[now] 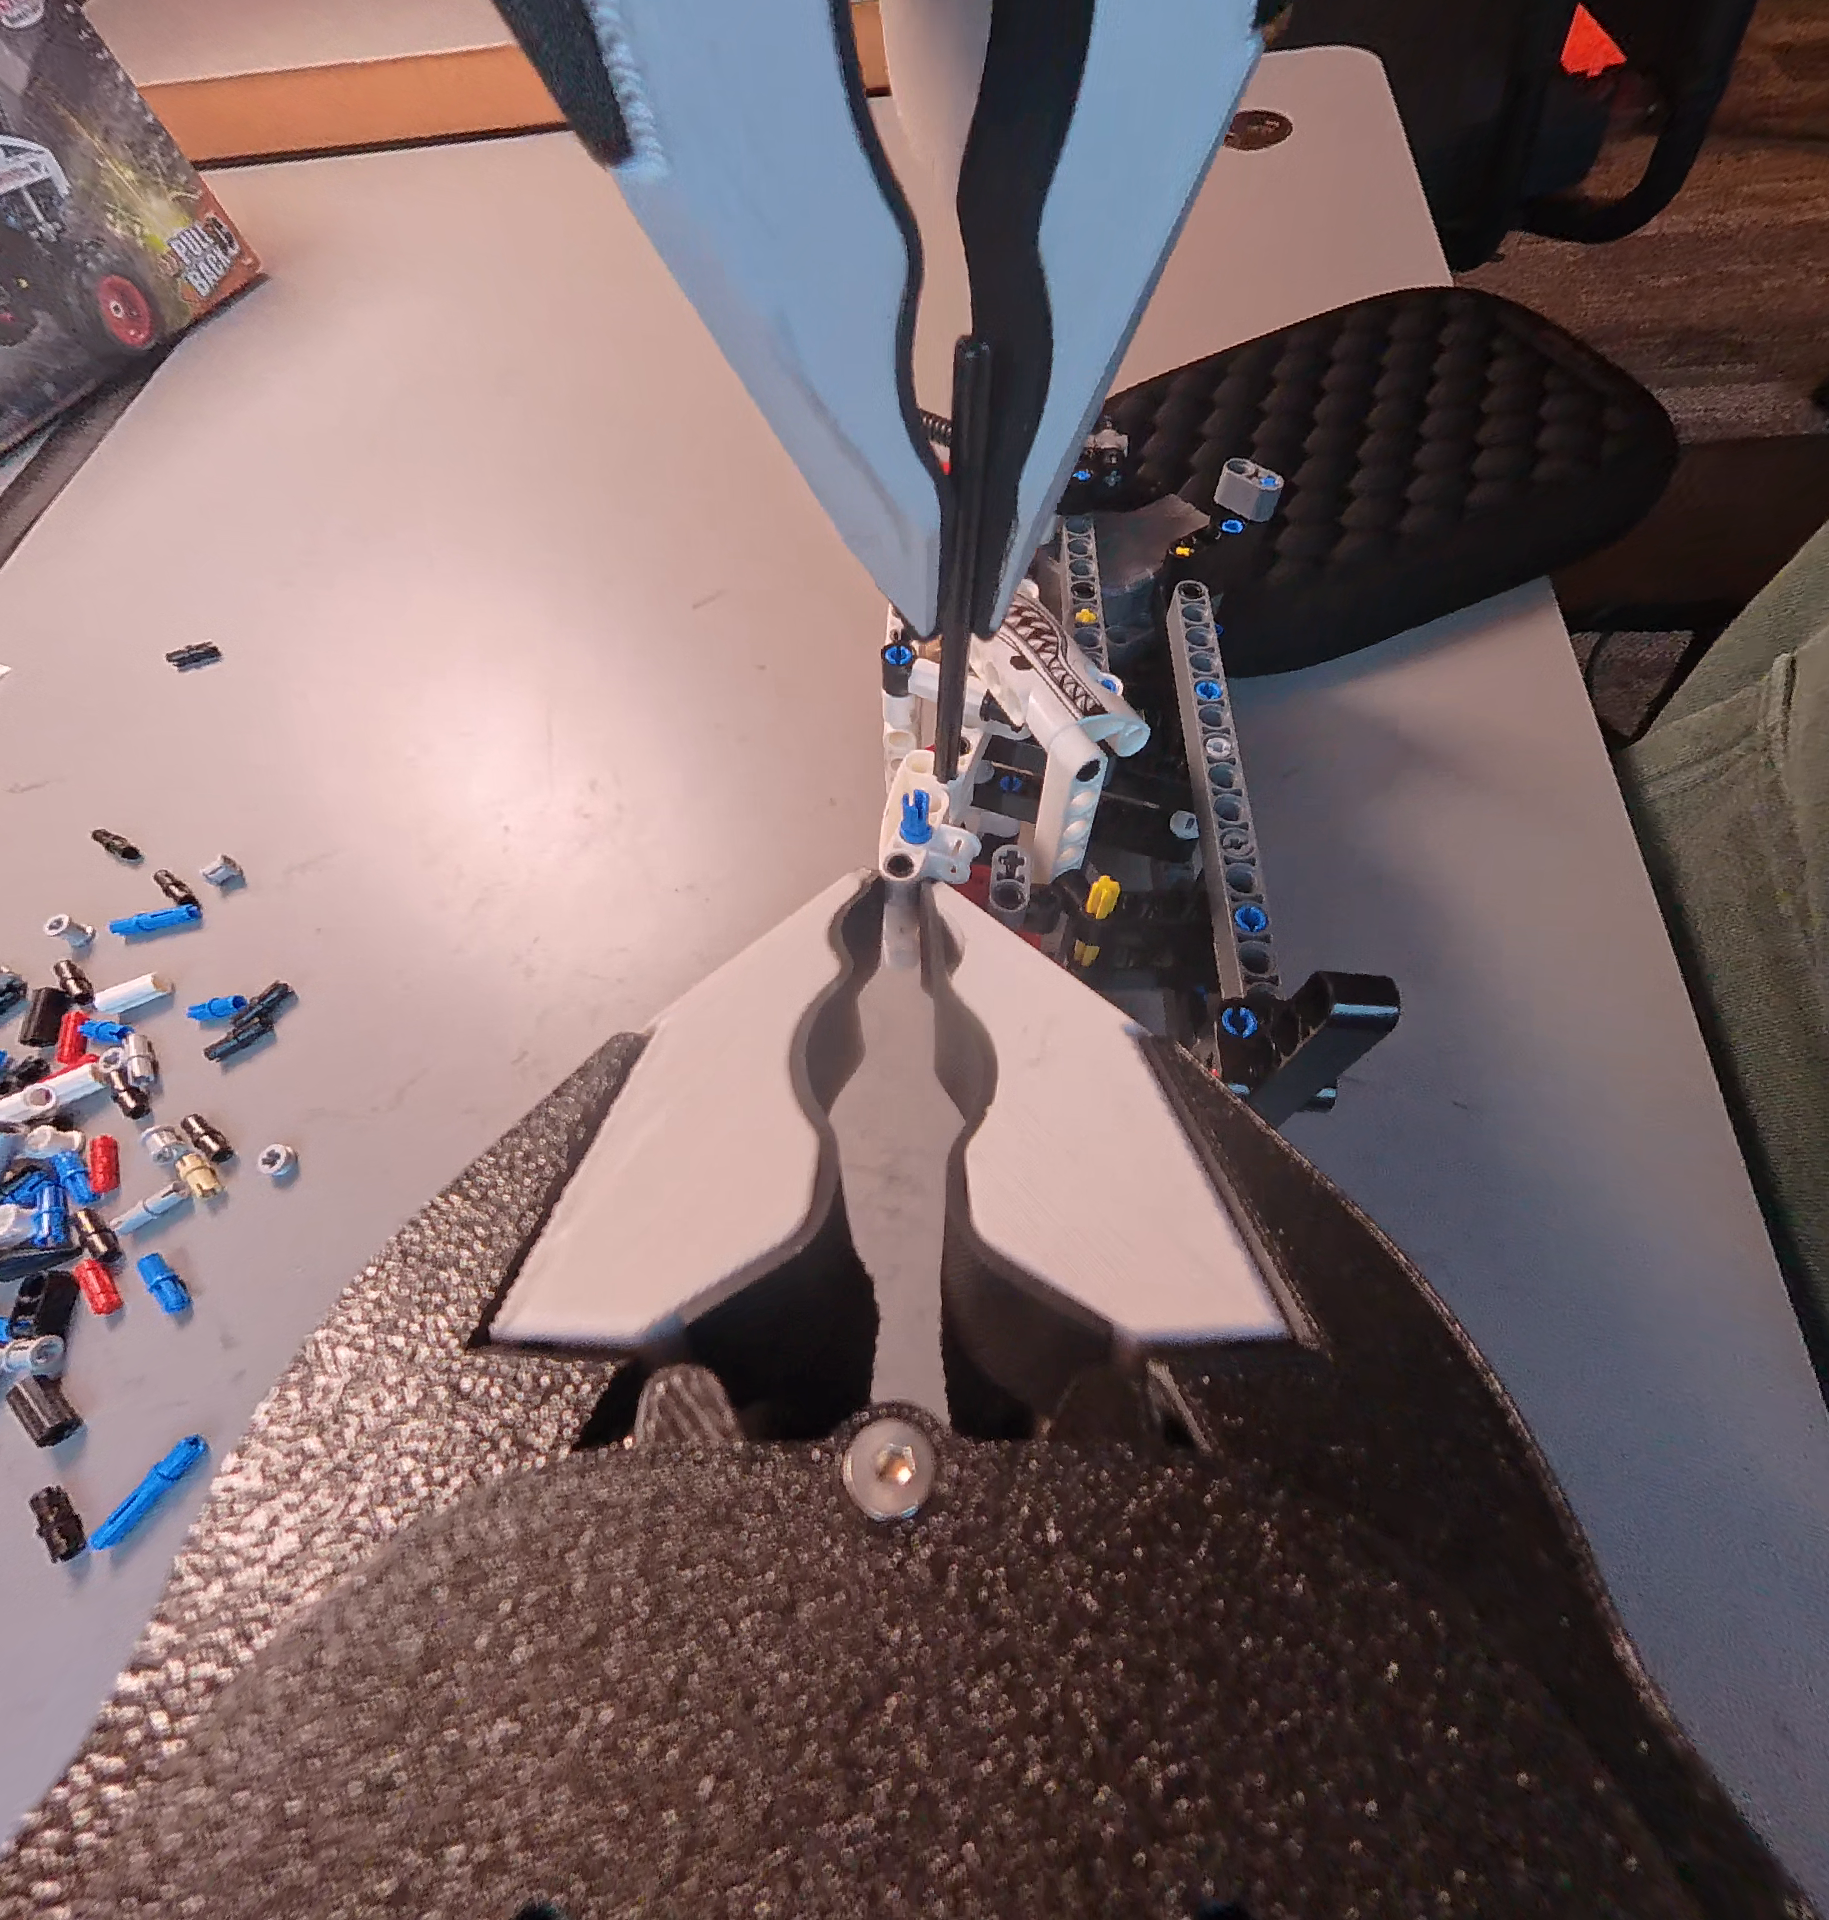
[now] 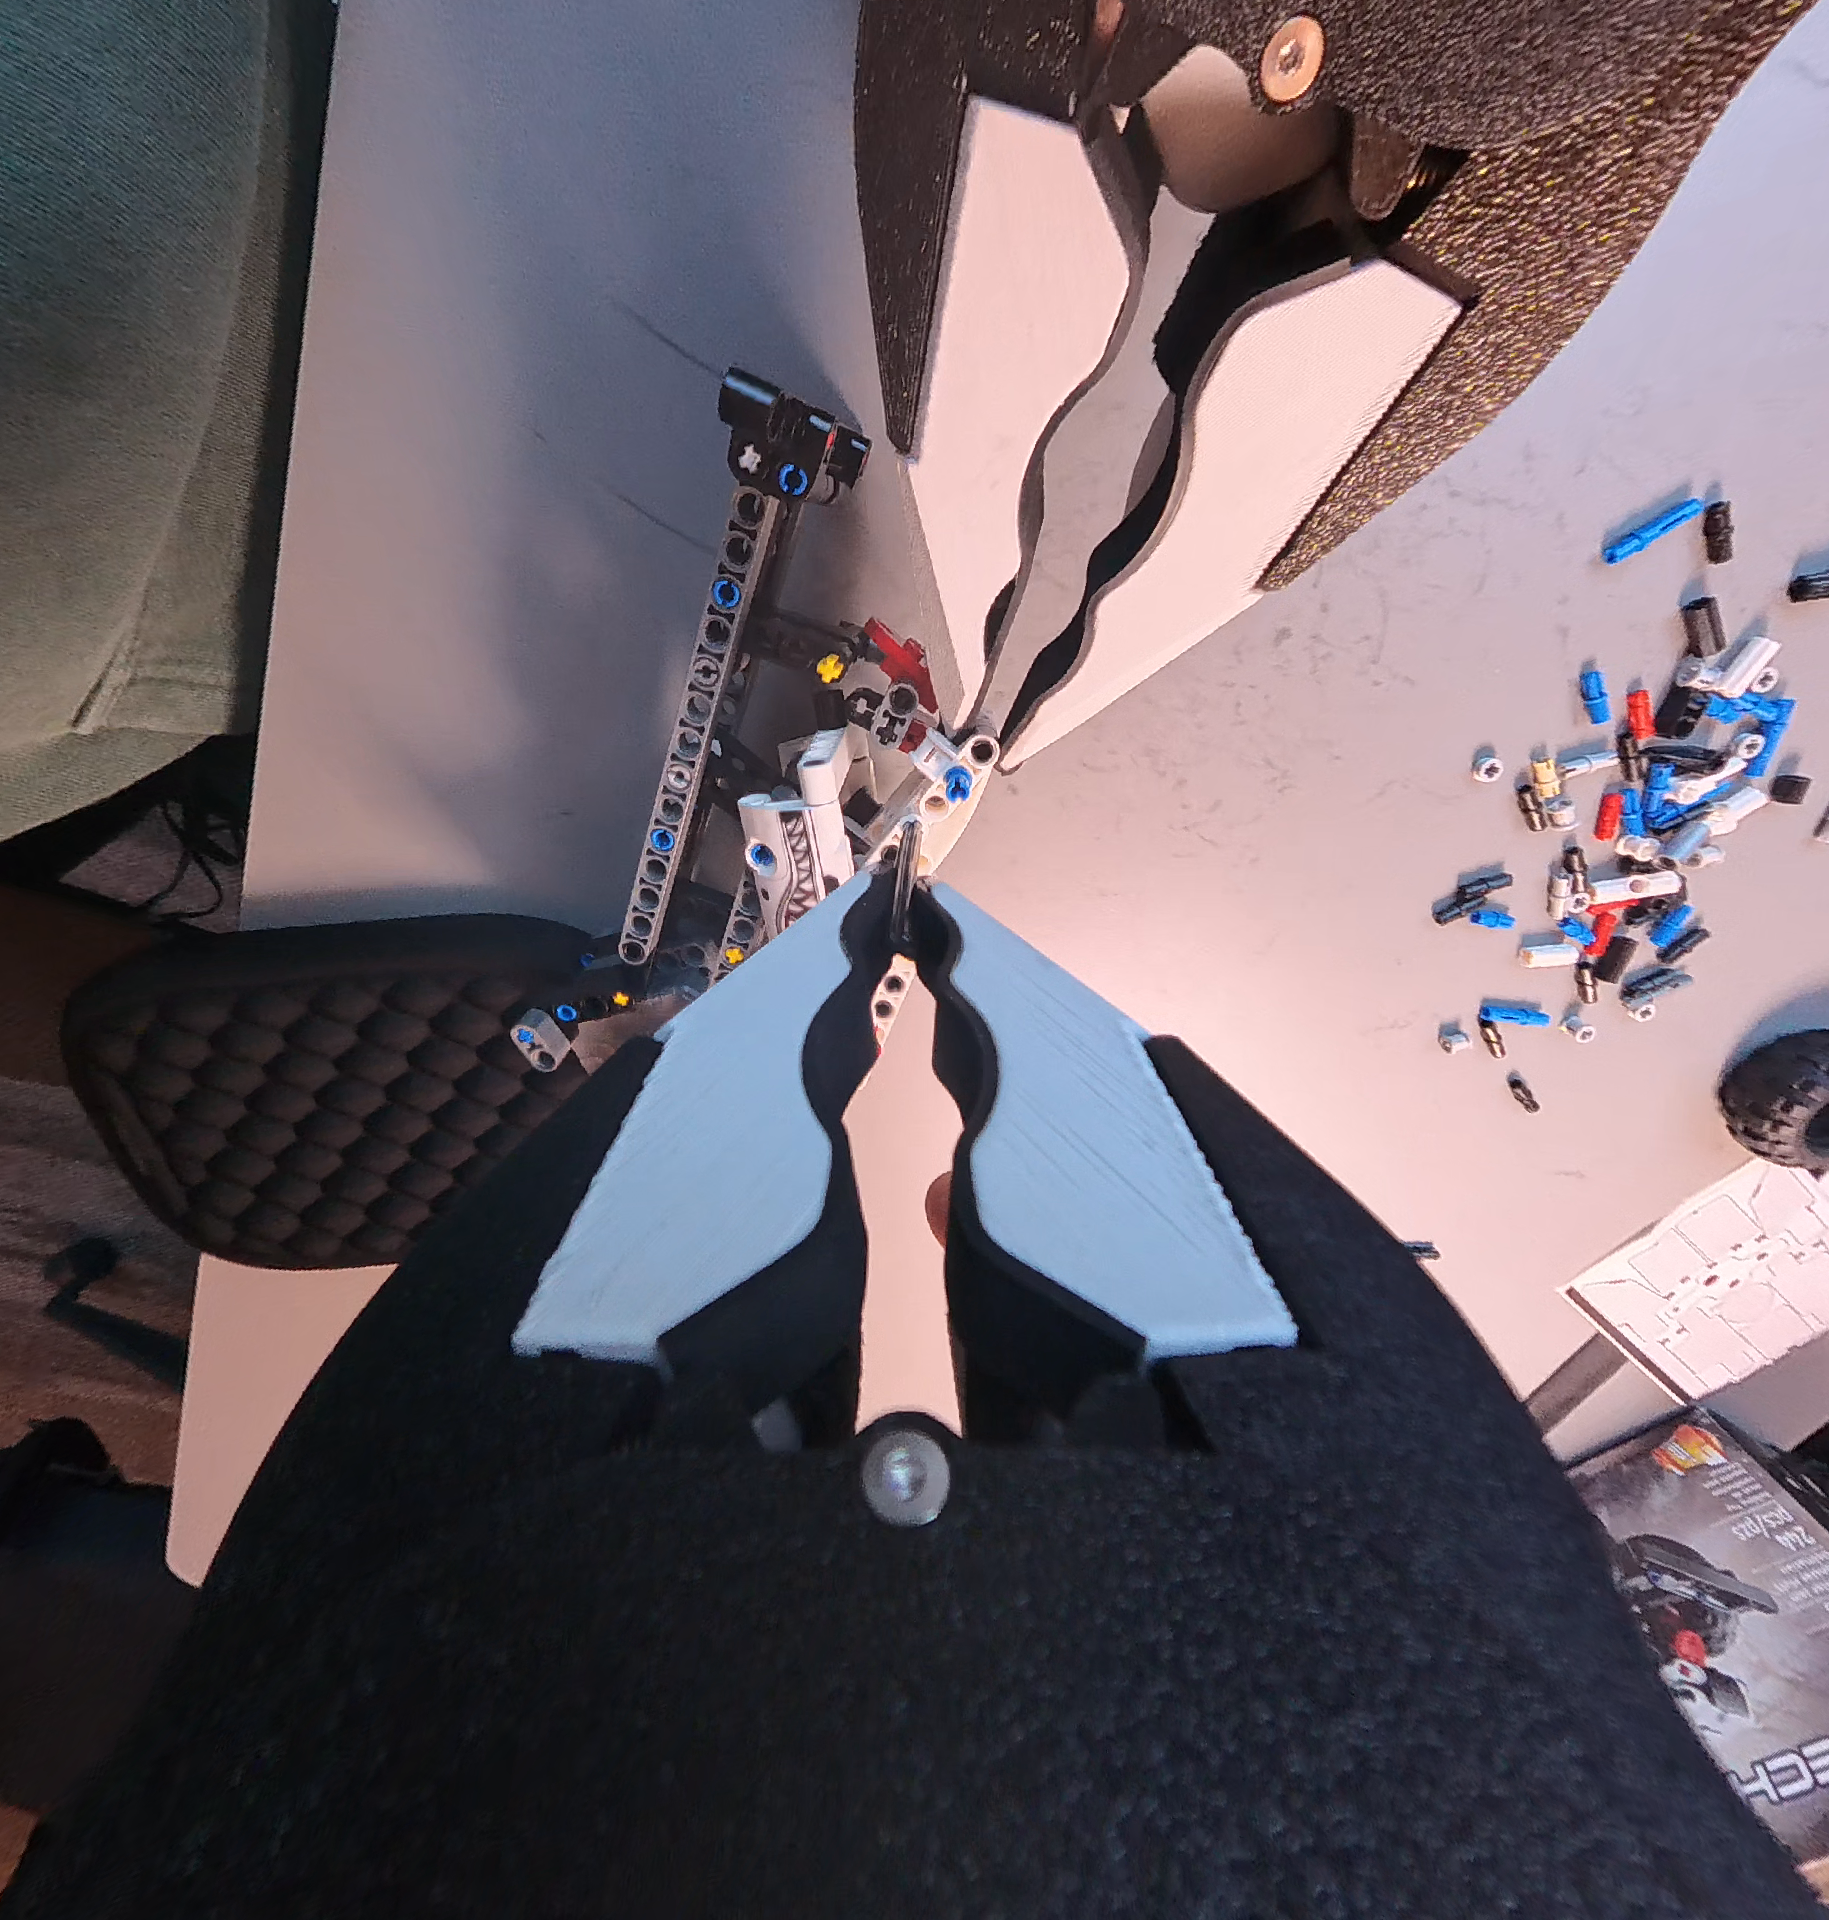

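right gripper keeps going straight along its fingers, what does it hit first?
Likely the white connector on the partly built model: the black axle pinched in the right gripper points at it, with the left gripper clamped just beyond. The gap is unclear.

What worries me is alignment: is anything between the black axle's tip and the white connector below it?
Nothing visible: the black axle in the right gripper runs bare down to the white connector, which the left gripper pinches.
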